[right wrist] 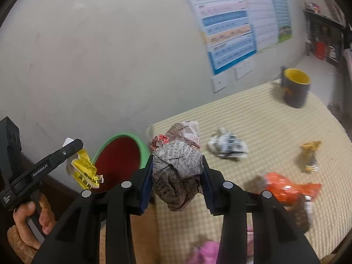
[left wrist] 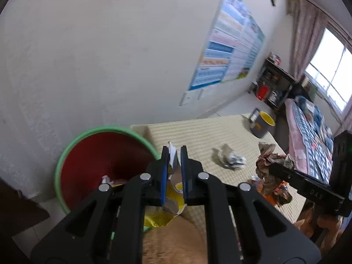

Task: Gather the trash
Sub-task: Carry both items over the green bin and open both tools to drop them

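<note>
My left gripper (left wrist: 174, 154) is shut on a crumpled yellow wrapper (left wrist: 176, 189), held beside the rim of a red bin with a green rim (left wrist: 105, 129). The right wrist view shows that same left gripper (right wrist: 72, 149) and yellow wrapper (right wrist: 85, 171) just left of the bin (right wrist: 123, 135), a hand on its handle. My right gripper (right wrist: 177, 162) is shut on a ball of crumpled newspaper (right wrist: 178, 162), above the table's left edge near the bin. In the left wrist view the right gripper (left wrist: 275, 169) carries the ball (left wrist: 267, 160).
On the table's checked cloth (right wrist: 264, 127) lie a white crumpled paper (right wrist: 228, 146), an orange wrapper (right wrist: 283, 187) and a small gold wrapper (right wrist: 310, 154). A grey mug with a yellow inside (right wrist: 294, 88) stands at the far corner. The wall runs close behind the bin.
</note>
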A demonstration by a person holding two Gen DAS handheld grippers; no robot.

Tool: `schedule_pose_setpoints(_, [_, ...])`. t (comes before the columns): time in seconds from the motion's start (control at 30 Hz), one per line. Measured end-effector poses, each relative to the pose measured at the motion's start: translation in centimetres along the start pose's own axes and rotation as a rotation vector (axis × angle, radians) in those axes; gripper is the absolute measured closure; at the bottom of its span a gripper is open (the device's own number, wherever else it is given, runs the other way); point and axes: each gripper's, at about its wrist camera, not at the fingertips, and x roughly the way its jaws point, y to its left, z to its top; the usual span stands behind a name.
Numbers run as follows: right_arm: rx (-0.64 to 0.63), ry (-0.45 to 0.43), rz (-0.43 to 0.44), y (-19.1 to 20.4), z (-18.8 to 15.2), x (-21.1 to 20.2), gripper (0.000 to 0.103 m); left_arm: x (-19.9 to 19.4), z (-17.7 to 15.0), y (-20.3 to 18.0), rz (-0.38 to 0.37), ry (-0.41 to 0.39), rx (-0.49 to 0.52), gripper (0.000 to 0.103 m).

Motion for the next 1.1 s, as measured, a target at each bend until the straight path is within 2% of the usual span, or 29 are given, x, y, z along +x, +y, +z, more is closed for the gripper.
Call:
schedule_pose_setpoints(0.27, [-0.086,0.056,0.033,4.7,0.7,3.3,0.064,0.4,-0.4,6.1,0.066,0.011,-0.103,0.093])
schedule_pose_setpoints(0.57, [-0.134,0.108,0.047,7.9,0.8,6.4,0.064,1.8,-1.4,10.2,0.104,0.051,-0.164,0.093])
schedule_pose_setpoints(1.1, [-0.177,0.146,0.118,11.8,2.1,10.9,0.062,4.3,-1.9,12.2,0.079,0.098,-0.204,0.093])
